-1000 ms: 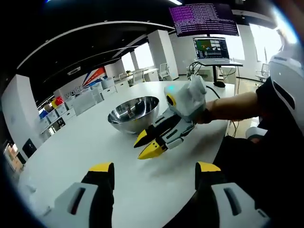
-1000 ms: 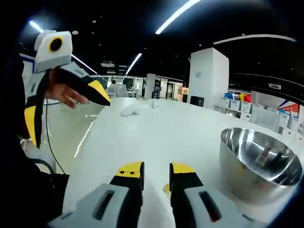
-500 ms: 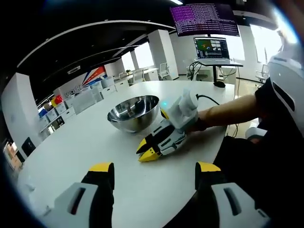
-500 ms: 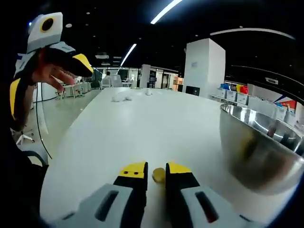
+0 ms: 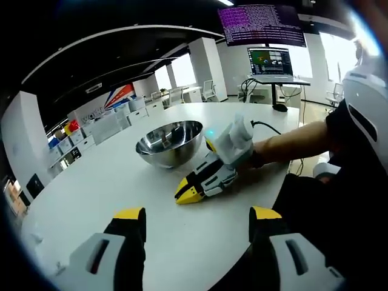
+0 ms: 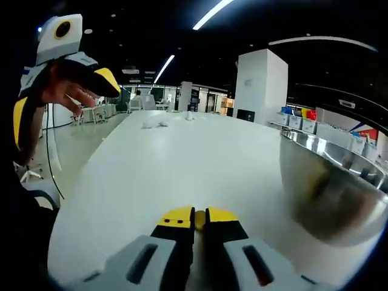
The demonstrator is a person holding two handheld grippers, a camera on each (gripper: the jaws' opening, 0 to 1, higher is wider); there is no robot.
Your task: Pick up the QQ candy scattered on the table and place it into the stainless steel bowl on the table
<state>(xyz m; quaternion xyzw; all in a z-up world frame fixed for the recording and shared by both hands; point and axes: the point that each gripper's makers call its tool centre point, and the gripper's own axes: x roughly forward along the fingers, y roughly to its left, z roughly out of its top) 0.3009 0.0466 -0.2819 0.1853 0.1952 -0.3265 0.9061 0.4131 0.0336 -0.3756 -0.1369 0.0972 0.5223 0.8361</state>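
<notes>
A small yellow QQ candy (image 6: 199, 219) sits pinched between the yellow tips of my right gripper (image 6: 199, 217), low on the white table (image 6: 182, 163). The stainless steel bowl (image 6: 330, 188) stands just to the right of it. In the left gripper view the bowl (image 5: 169, 143) is at mid-table, and the right gripper (image 5: 189, 193) rests tip-down on the table in front of it, held by a person's arm. My left gripper (image 5: 197, 221) is open above the near table edge with nothing between its jaws. It also hangs at upper left in the right gripper view (image 6: 66, 54).
A desk with a monitor (image 5: 269, 62) and a large wall screen (image 5: 260, 24) stand beyond the table's far end. White scraps (image 6: 154, 123) lie far down the table. The person's body (image 5: 357, 151) is at the table's right side.
The right gripper dropped to the table by the bowl and its jaws closed on the yellow candy. The left gripper stayed open and still.
</notes>
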